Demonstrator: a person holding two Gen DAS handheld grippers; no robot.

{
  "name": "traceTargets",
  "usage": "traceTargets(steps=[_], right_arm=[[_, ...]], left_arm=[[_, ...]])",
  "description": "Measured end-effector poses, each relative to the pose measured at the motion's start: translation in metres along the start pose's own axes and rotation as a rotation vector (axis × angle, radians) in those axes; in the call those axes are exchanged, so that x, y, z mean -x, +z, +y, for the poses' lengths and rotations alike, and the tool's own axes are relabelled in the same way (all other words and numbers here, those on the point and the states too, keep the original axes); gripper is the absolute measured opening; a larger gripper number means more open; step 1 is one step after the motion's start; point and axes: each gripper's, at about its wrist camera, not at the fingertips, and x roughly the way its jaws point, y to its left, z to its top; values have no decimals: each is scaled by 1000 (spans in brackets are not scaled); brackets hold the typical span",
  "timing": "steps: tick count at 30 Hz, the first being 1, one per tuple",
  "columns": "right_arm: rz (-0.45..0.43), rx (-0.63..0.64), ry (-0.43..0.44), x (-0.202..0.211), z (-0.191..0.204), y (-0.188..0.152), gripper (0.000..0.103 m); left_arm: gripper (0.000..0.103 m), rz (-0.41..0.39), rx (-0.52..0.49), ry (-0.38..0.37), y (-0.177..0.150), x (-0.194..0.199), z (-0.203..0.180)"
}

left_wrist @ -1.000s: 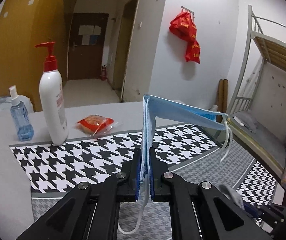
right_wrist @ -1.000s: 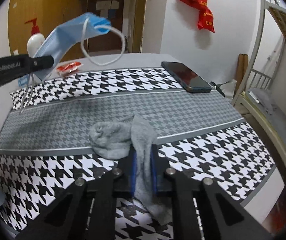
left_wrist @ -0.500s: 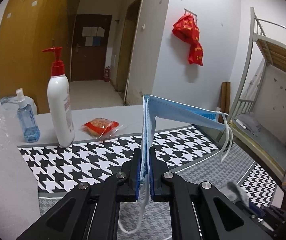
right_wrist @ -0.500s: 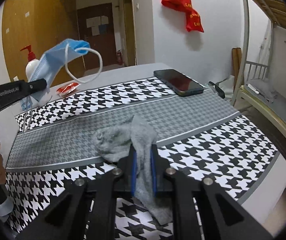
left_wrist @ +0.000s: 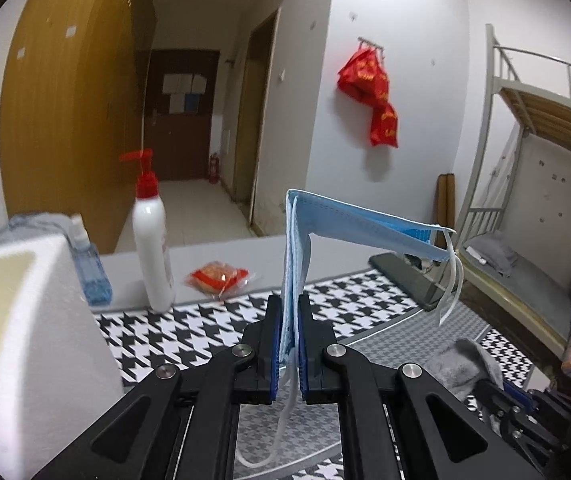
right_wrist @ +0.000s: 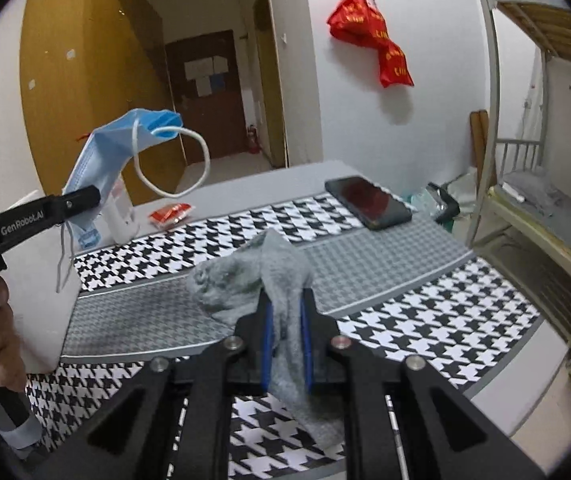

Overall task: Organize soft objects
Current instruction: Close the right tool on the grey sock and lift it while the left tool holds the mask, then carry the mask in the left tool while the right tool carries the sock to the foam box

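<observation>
Jaws of my left gripper (left_wrist: 289, 344) pinch a blue face mask (left_wrist: 349, 224) at centre frame, one half drooping right, clear of the worktop (right_wrist: 365, 264). My right gripper (right_wrist: 287, 344) clamps a grey sock (right_wrist: 253, 276), bunched low centre. Both hang lifted, probably for carrying to the white box (left_wrist: 25, 320) at lower left.

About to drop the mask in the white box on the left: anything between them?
Nothing visible. The mask hangs clamped in the left tongs, beside the white box; only air separates them.
</observation>
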Motion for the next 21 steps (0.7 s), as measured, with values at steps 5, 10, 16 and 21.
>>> traceTargets(steps=[5,10,16,21], right_arm=[[-54,23,21,17,11,10,16],[-83,30,33,25,14,21,16],[-123,60,61,39,24,30,16],[-165,67,102,50,32,38,16]], left_arm=[[8,-58,-22,-20,11,32,-3],[8,-105,-58,8,17,52,-4],[8,-124,-49,45,23,59,3],[8,-138,-50,82,28,67,11]])
